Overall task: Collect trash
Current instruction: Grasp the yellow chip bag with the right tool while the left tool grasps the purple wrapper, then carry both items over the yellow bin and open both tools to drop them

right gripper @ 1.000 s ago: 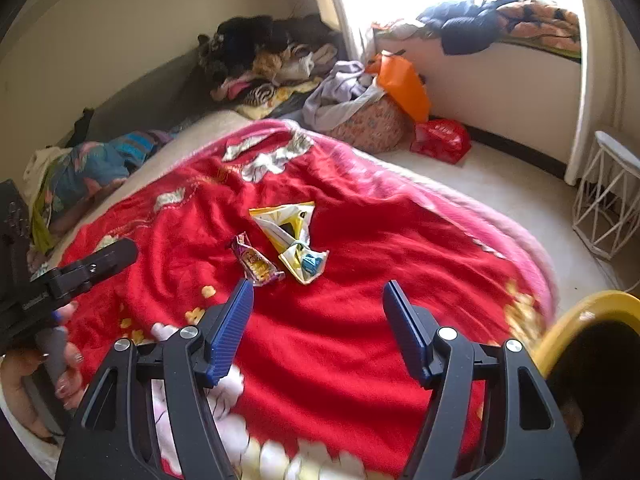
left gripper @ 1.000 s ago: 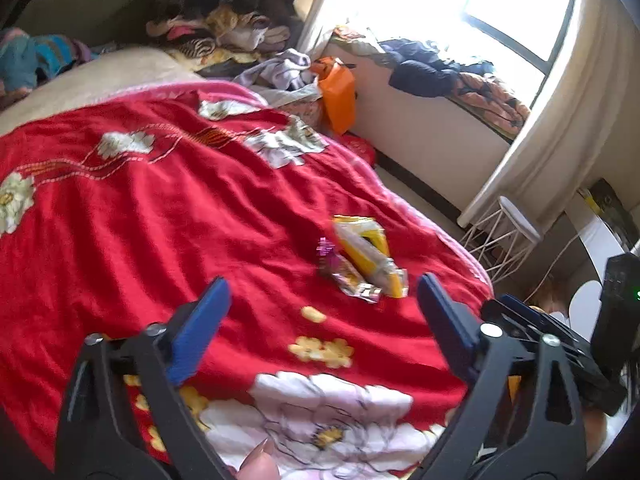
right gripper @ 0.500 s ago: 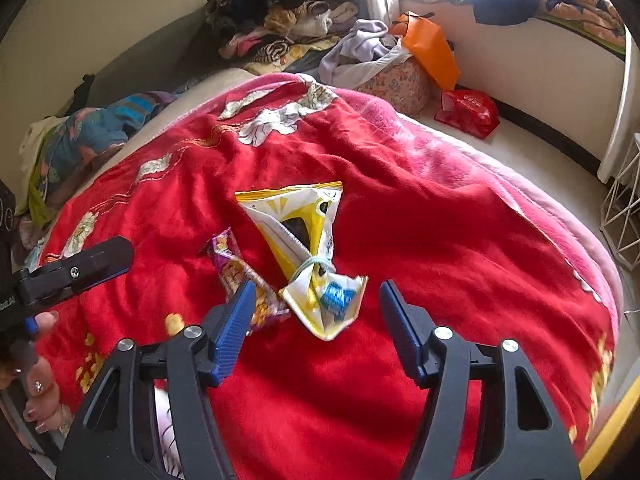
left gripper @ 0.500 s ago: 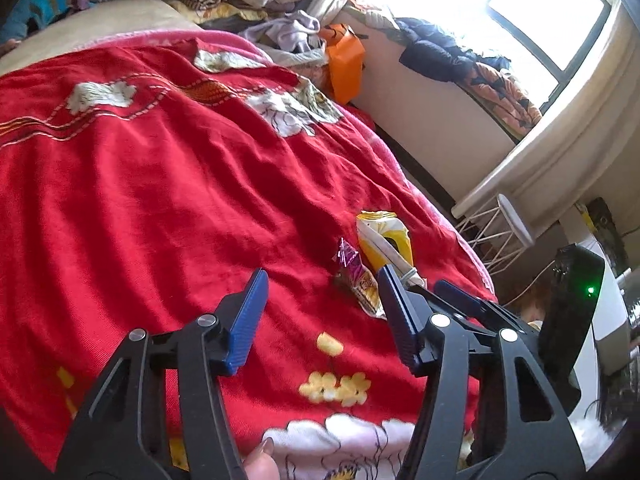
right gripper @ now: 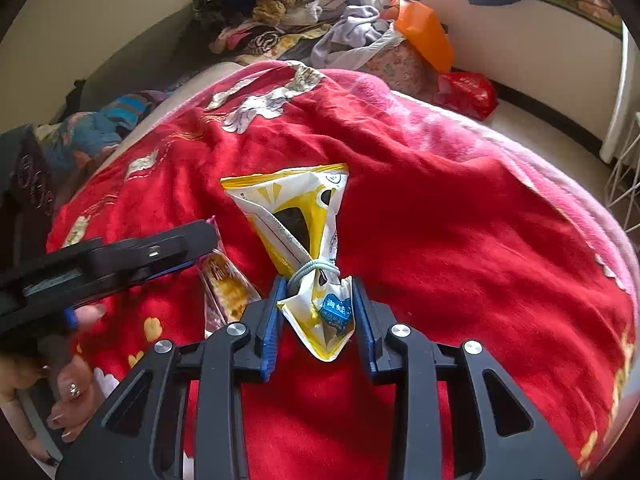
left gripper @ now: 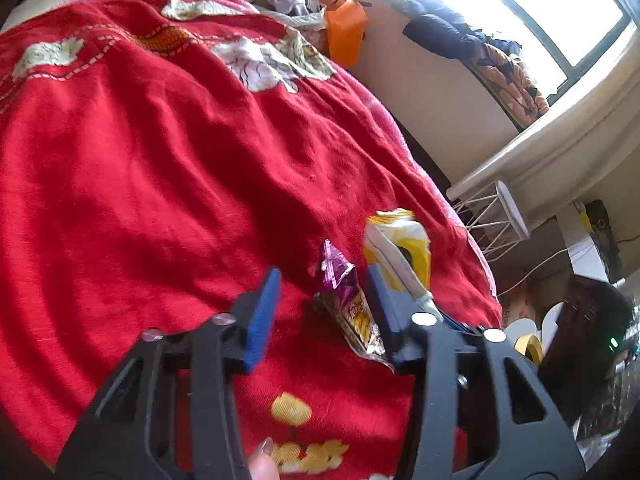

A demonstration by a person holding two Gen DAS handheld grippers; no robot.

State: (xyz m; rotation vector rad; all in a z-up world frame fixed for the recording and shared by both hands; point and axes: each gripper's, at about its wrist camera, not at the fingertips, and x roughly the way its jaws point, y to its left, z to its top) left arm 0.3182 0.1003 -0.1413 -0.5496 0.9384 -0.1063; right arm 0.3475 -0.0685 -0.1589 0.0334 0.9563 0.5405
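A yellow and white snack bag (right gripper: 298, 236), tied with an elastic band, lies on the red blanket (right gripper: 460, 240). My right gripper (right gripper: 318, 310) has its jaws close on both sides of the bag's lower end, touching or nearly touching it. A purple and gold wrapper (left gripper: 350, 310) lies beside the bag (left gripper: 400, 248); it also shows in the right wrist view (right gripper: 226, 290). My left gripper (left gripper: 322, 312) is open, with the wrapper between its jaws, against the right one.
Piles of clothes (right gripper: 280, 8) and an orange bag (right gripper: 426, 32) lie beyond the bed. A red bag (right gripper: 466, 92) is on the floor. A white wire stand (left gripper: 494, 216) stands by the window wall. The blanket's edge falls away to the right.
Both grippers have moved forward and down onto the trash. The right jaws have narrowed around the yellow bag's end. The left jaws have narrowed around the purple wrapper.
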